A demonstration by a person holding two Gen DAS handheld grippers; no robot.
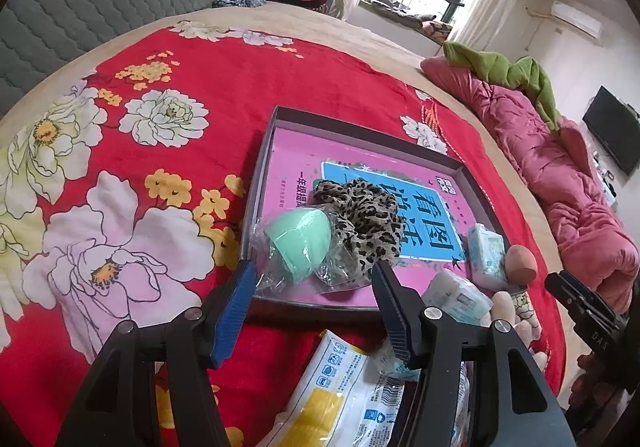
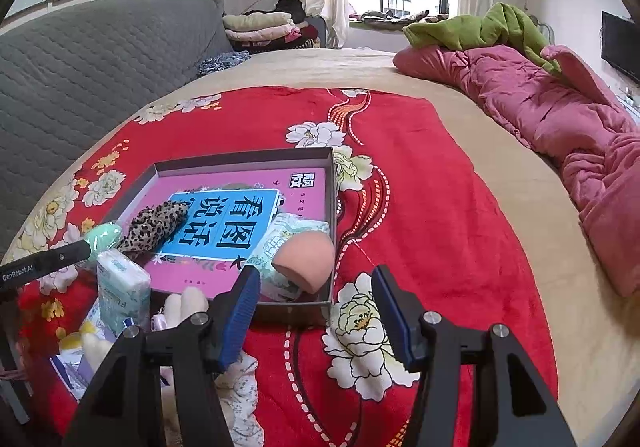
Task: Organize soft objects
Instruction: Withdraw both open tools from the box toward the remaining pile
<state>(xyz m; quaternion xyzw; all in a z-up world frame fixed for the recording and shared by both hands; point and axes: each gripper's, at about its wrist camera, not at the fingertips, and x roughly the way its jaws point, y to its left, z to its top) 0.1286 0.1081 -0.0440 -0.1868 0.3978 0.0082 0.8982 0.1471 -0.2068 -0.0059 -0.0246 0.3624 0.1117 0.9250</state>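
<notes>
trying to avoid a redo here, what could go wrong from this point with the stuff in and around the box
1. The peach sponge sits at the box's corner, against the low wall; a nudge could roll it out.
2. The green sponge lies in a loose clear bag; the open left gripper might pinch only plastic and slip.
3. The tissue pack outside the box lies amid crowded items, so a grab may drag neighbours.

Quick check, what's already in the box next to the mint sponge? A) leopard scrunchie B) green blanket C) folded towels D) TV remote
A: the leopard scrunchie lies inside the box, touching the bagged mint sponge, just ahead of the open left gripper.
</notes>
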